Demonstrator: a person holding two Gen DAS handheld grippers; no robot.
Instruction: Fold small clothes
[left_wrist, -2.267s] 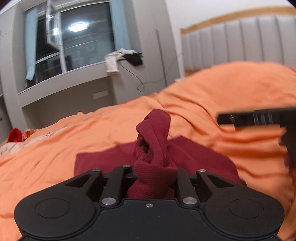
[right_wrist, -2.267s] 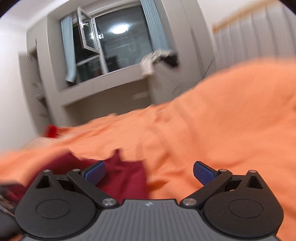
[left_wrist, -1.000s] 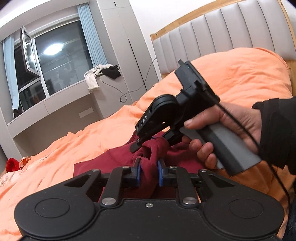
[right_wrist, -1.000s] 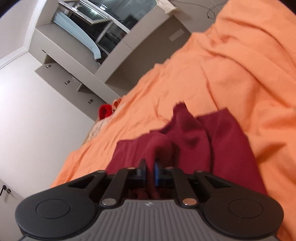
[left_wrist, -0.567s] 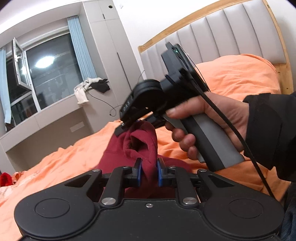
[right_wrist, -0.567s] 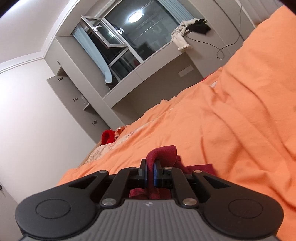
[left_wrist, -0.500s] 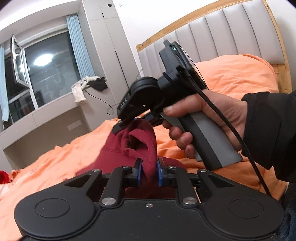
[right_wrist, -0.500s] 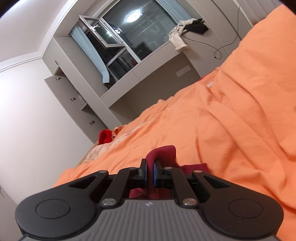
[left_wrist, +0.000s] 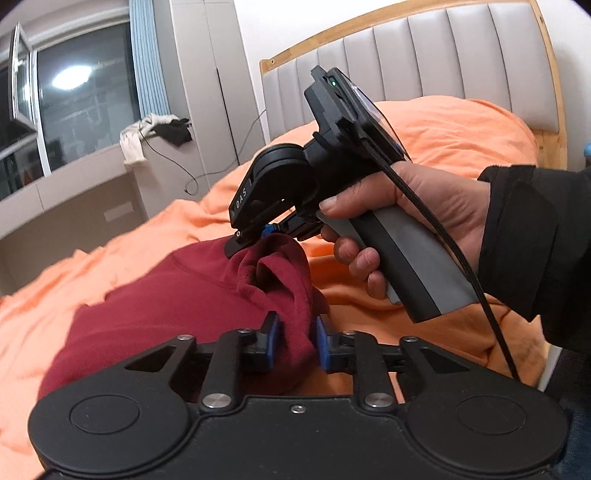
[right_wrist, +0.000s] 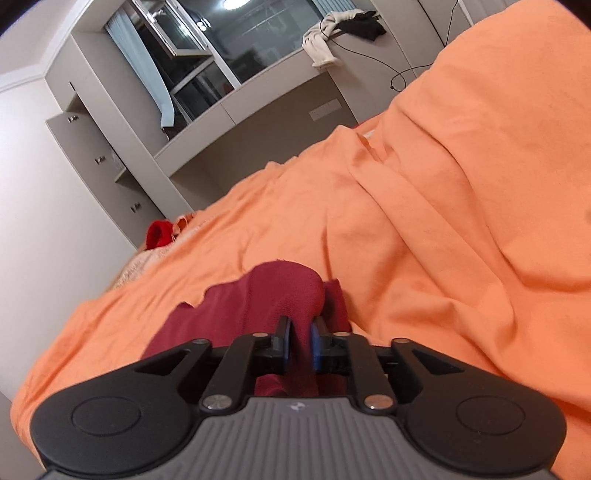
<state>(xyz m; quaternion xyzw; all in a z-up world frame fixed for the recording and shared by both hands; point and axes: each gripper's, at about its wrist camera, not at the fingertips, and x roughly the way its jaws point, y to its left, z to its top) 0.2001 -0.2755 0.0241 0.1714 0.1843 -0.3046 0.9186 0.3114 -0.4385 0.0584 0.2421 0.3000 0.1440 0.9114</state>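
Observation:
A dark red garment (left_wrist: 177, 306) lies on the orange bed cover (left_wrist: 450, 136). My left gripper (left_wrist: 294, 334) is shut on a bunched fold of it at its near right edge. My right gripper (left_wrist: 255, 240), held in a hand, pinches the garment a little farther along the same raised edge. In the right wrist view my right gripper (right_wrist: 300, 339) is shut on a fold of the garment (right_wrist: 251, 306), which spreads to the left over the cover (right_wrist: 443, 240).
A grey padded headboard (left_wrist: 424, 62) with a wooden frame stands behind the bed. A window ledge (right_wrist: 258, 99) holds white and black clothes (right_wrist: 343, 26) and a cable. A red item (right_wrist: 159, 232) lies at the bed's far end near grey cabinets.
The right gripper came in open, closed on the garment beside my left gripper, and both lifted the edge. The garment now spreads flatter and wider to the left.

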